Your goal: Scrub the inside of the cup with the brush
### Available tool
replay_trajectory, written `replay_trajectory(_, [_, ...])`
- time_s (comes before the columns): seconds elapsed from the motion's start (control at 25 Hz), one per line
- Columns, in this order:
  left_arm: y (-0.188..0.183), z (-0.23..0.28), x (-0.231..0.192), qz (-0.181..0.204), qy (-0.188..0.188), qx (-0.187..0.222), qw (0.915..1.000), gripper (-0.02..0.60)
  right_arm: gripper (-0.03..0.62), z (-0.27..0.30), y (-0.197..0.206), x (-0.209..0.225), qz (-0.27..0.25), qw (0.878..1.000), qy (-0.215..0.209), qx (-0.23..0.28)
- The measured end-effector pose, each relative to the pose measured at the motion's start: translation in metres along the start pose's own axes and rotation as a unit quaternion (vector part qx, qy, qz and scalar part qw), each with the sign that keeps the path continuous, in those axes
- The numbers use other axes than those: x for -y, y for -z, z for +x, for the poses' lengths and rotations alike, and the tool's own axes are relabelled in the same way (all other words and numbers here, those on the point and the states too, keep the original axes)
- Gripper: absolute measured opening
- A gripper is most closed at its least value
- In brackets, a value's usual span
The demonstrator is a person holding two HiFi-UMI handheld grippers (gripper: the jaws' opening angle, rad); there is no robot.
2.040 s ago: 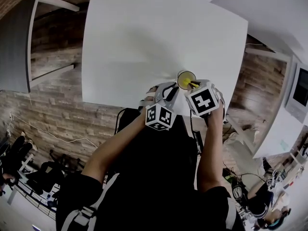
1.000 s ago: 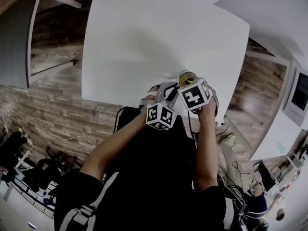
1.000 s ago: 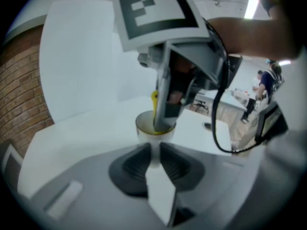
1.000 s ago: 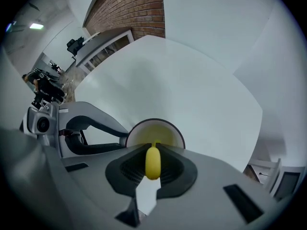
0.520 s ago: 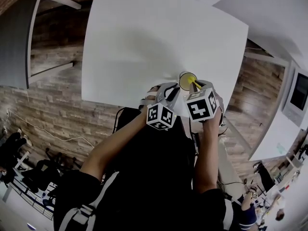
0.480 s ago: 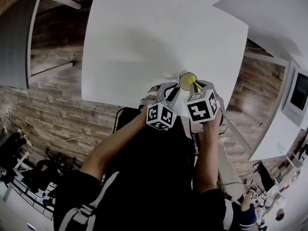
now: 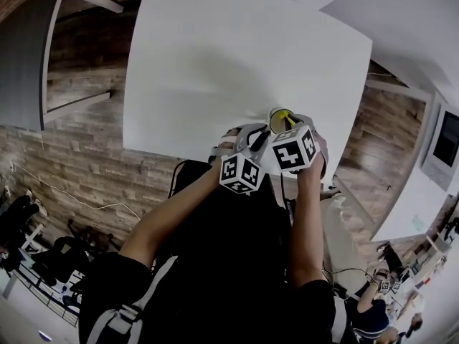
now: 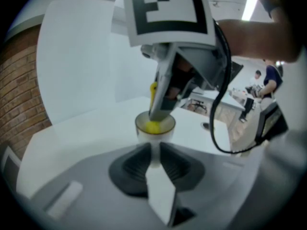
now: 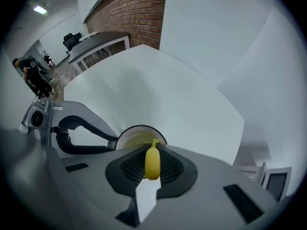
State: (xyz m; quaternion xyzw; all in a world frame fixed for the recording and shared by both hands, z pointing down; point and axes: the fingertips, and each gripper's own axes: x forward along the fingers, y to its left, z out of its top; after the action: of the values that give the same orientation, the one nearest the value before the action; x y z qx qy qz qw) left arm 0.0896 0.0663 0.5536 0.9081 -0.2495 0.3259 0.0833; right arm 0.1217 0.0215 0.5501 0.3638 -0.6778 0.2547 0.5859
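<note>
**A:** Where is the cup (image 7: 278, 117)?

**B:** By the near edge of the white surface (image 7: 215, 63), toward its right corner (just ahead of the person's hands). The left claw (image 8: 154, 153) pinches it low down, with both jaws pressed on its wall. It's upright, but I can't tell whether its base touches the surface.

**A:** And the brush (image 9: 152, 161)?

**B:** The right claw (image 9: 152, 150) is clamped on its yellow handle and points steeply down over the cup's mouth. The brush's yellow end is down inside the cup.
</note>
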Motion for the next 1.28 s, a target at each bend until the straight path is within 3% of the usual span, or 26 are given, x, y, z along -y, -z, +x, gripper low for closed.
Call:
replay_trajectory(0.52, [0.000,0.001,-0.001,0.005,0.000,-0.001,1.0000,0.063,0.029,0.016,-0.008,-0.012,-0.036,0.999,-0.003,-0.018])
replay_trajectory(0.72, [0.000,0.001,0.000,0.007,0.002,-0.004,1.0000,0.063,0.028,-0.014,-0.017,-0.007,0.035,0.998,-0.047,0.039])
replay_trajectory(0.96, [0.000,0.001,0.001,0.009,0.007,-0.004,0.9999,0.063,0.028,-0.052,-0.023,0.000,0.077,0.991,-0.046,0.096])
replay_trajectory(1.28, [0.001,0.001,0.000,0.009,0.011,-0.003,0.9999,0.063,0.028,-0.020,-0.022,-0.011,0.114,0.988,-0.063,0.084])
